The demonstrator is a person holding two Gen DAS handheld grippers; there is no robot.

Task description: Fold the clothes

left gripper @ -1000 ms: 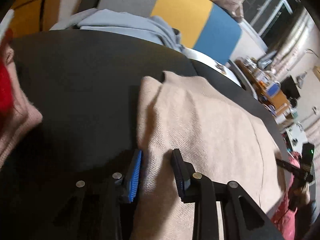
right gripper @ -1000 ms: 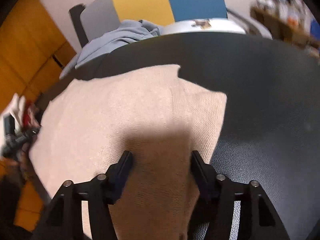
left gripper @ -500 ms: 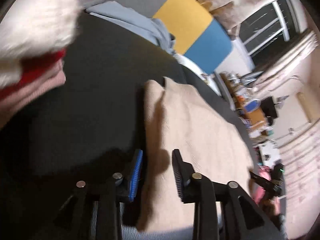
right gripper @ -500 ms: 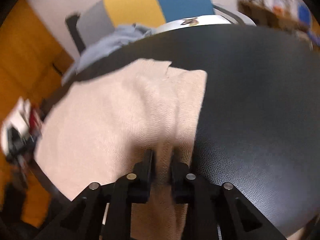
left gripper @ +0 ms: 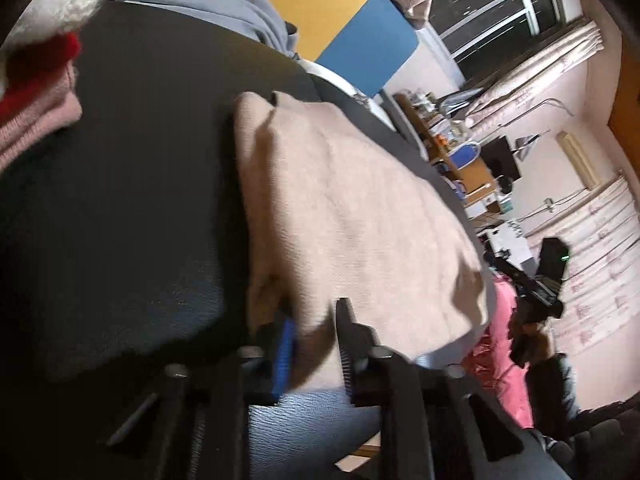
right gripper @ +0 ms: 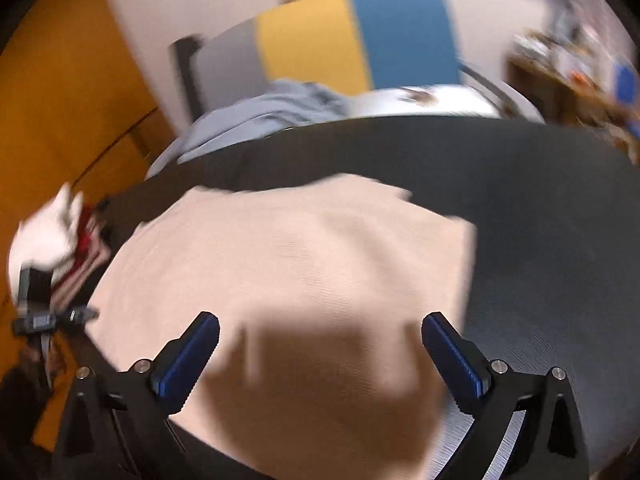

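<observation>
Beige knit garment (left gripper: 344, 208) spread centre frame on black round bench (left gripper: 132, 184). Left tongs (left gripper: 312, 344) clamped on garment's near edge, lower centre. Right tongs (right gripper: 320, 344) wide apart above garment, bottom of frame. Grey-blue cloth (right gripper: 264, 116) heaped at far bench edge.

A grey, yellow and blue panel (right gripper: 340, 44) stands behind the black table (right gripper: 540, 184). Right of the panel sits a cluttered desk (left gripper: 460, 160), with a dark window (left gripper: 500, 8) above it.

bare tabletop (right gripper: 552, 216) right, clothes stack (left gripper: 36, 92) left
</observation>
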